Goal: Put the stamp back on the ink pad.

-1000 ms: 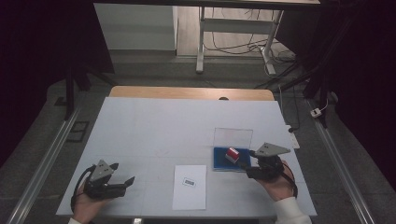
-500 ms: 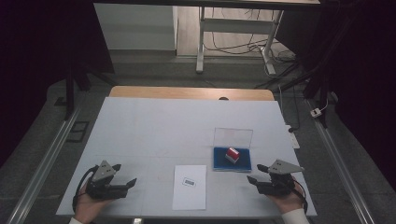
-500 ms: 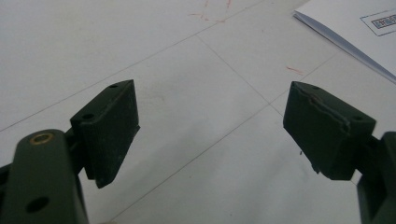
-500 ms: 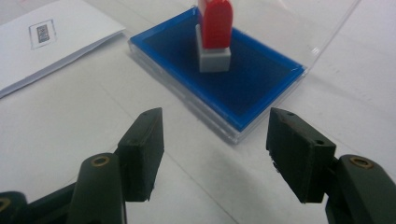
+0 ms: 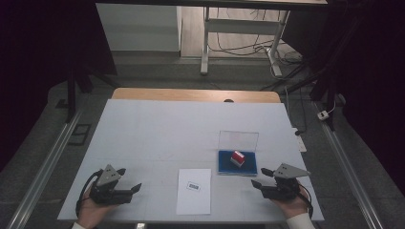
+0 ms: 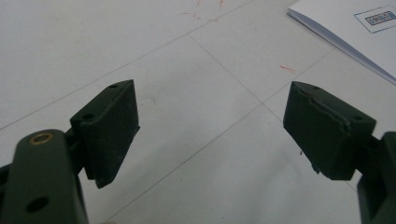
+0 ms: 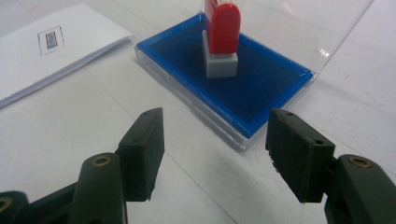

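Observation:
A red-handled stamp [image 5: 237, 158] [image 7: 221, 39] stands upright on a blue ink pad [image 5: 236, 163] [image 7: 229, 79] whose clear lid [image 5: 238, 140] is raised behind it. A white sheet with a small printed mark [image 5: 194, 191] [image 7: 51, 46] lies left of the pad. My right gripper [image 5: 260, 180] [image 7: 215, 154] rests low at the table's near right, just right of the pad, open with nothing between its jaws. At the near left my left gripper [image 5: 130, 183] [image 6: 210, 135] is also open and empty over bare table, pointing toward the sheet [image 6: 359, 32].
The white table [image 5: 157, 133] ends at a wooden strip [image 5: 191, 94] at the far side. Metal rails [image 5: 43, 167] run along both sides. A desk frame and cables [image 5: 248, 43] stand beyond the table on the floor.
My right gripper has drawn back from beside the ink pad toward the near right edge and sunk to the table. The left gripper has stayed put.

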`<state>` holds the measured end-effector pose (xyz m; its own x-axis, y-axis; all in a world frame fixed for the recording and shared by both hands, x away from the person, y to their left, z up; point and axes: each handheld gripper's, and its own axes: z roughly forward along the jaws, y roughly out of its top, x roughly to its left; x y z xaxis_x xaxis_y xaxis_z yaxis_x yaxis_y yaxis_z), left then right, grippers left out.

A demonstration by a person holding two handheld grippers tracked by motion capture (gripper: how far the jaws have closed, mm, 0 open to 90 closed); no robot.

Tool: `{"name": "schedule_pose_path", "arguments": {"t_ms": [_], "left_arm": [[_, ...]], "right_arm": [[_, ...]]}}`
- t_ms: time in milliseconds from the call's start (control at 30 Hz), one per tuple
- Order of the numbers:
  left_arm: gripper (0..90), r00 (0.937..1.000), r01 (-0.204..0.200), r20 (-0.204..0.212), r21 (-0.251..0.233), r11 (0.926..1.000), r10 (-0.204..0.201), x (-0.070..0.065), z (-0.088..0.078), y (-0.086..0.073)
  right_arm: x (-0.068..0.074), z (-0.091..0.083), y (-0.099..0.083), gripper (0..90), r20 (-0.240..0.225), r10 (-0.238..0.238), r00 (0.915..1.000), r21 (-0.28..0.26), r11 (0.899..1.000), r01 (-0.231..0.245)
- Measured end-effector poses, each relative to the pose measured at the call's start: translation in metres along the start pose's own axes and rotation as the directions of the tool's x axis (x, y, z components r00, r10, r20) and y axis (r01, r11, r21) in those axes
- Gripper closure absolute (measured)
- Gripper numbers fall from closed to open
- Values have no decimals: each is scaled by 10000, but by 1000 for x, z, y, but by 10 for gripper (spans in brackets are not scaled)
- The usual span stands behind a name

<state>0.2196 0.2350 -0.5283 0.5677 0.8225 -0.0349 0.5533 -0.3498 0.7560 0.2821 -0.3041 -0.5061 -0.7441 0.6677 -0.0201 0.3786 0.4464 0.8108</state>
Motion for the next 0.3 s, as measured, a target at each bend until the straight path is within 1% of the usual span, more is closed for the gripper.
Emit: {"name": "schedule_pose_path", "arguments": {"t_ms": [133,300], "left_arm": [[185,10000,-8,3,10,10000,8,0,0,0],[185,10000,-12,-15,20,10000,12,0,1,0]], "right_arm": [[-2,-1,0,371,-3,79,10000,-148,9999,-79],[-2,-1,0,371,-34,74,10000,-168,9998,-74]]}}
